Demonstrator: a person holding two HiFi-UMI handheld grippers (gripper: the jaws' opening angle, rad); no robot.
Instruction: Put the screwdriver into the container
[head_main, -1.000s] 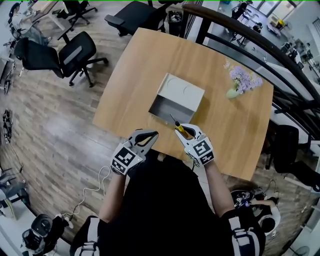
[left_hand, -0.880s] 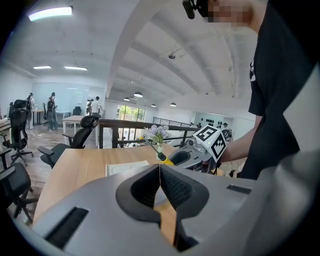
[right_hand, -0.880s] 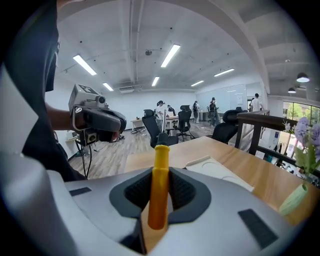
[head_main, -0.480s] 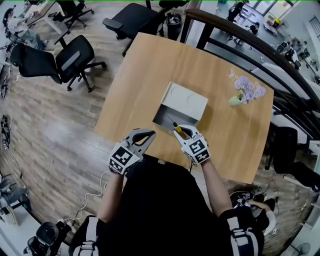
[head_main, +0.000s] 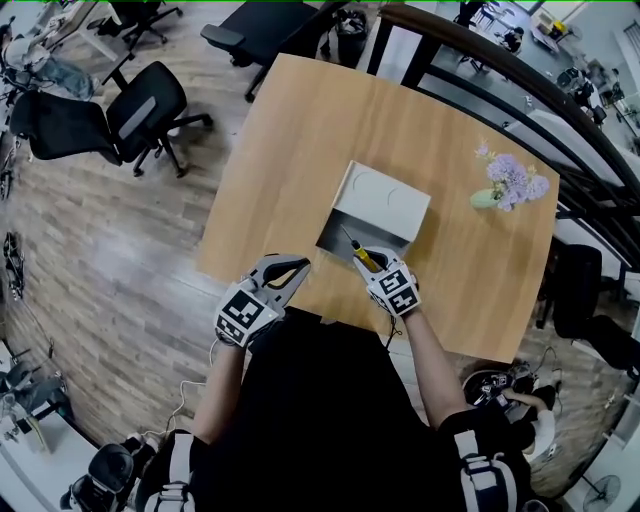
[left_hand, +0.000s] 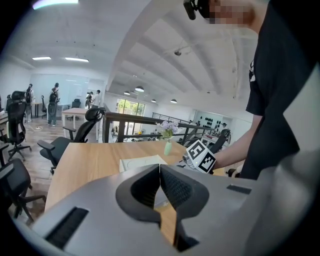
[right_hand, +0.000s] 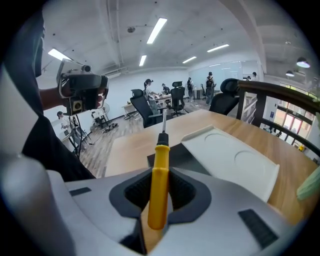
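Yellow screwdriver (right_hand: 159, 185) — gripped by right tool (right_hand: 160, 194) — points toward container (head_main: 381, 204).

The left gripper (head_main: 292, 266) is closed, right gripper (head_main: 367, 257) gripping.

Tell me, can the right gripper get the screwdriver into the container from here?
Probably yes. The right gripper holds the screwdriver right at the open side of the container, tip pointing in, and nothing stands between them.

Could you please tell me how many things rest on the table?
2: the container at the table centre, and a flower vase by its right edge. Nothing seems hidden.
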